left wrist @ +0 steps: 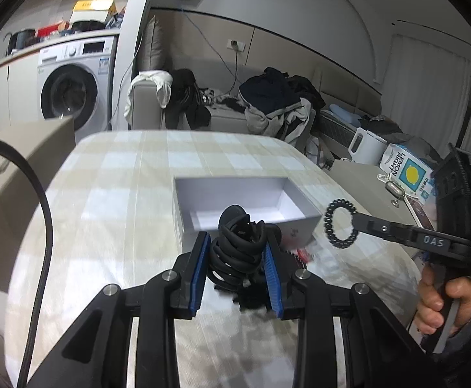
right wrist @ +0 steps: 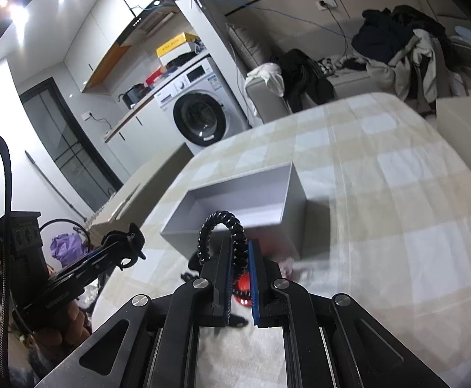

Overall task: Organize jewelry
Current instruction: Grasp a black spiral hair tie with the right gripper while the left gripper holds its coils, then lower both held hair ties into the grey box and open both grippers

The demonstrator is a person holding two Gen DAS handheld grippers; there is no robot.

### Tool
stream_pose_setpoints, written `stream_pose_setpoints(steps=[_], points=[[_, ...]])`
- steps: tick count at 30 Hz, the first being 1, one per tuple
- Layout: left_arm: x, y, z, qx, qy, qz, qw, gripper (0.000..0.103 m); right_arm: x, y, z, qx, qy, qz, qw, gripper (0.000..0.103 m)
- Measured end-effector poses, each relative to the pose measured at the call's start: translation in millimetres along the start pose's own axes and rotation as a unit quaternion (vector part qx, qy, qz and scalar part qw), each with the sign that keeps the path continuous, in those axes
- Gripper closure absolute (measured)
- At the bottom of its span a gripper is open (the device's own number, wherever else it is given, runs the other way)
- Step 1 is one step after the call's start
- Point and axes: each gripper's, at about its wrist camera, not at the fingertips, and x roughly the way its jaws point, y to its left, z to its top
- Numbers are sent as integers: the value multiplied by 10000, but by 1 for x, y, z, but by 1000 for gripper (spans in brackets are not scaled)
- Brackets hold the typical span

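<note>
Transfer into the box is the step judged to be in hand, with one item carried by each gripper. A bundle of black hair ties [left wrist: 239, 249] is clamped between the blue pads of the left gripper [left wrist: 238, 258], the fingers being closed on it from both sides; how many ties are in the tangle cannot be told. One black spiral hair tie [right wrist: 232, 242] is pinched in the right gripper [right wrist: 239, 278], its loop arching up beyond and to the left of the fingertips. One open white box [left wrist: 245, 207] is seen on the checked tablecloth [left wrist: 122, 187], just ahead of the left fingertips and likewise just ahead of the right ones; its interior appears bare. Some small red and black items [right wrist: 243, 286] are left on the cloth beneath the right fingers, too blurred to be counted. For the next move, each gripper would likely need to be carried forward over the box rim and its fingers parted only once the load is above the interior, with care taken that the two grippers are not crowded together.
</note>
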Motion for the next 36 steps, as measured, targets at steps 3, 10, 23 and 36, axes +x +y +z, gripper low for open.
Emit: stream_pose_setpoints(steps=[3, 10, 23, 36], points=[[5, 0, 9, 82, -59, 16, 9999, 76, 1, -1, 8, -27, -42, -21, 10000, 95], [11, 0, 21, 219, -189, 37, 9996, 76, 3, -3, 20, -2, -129, -42, 9999, 95], [31, 7, 36, 218, -150, 116, 9996, 76, 19, -7, 35, 38, -92, -38, 9999, 95], [63, 14, 36, 81, 178, 154, 9997, 76, 62, -16, 43, 62, 268, -155, 9995, 95]])
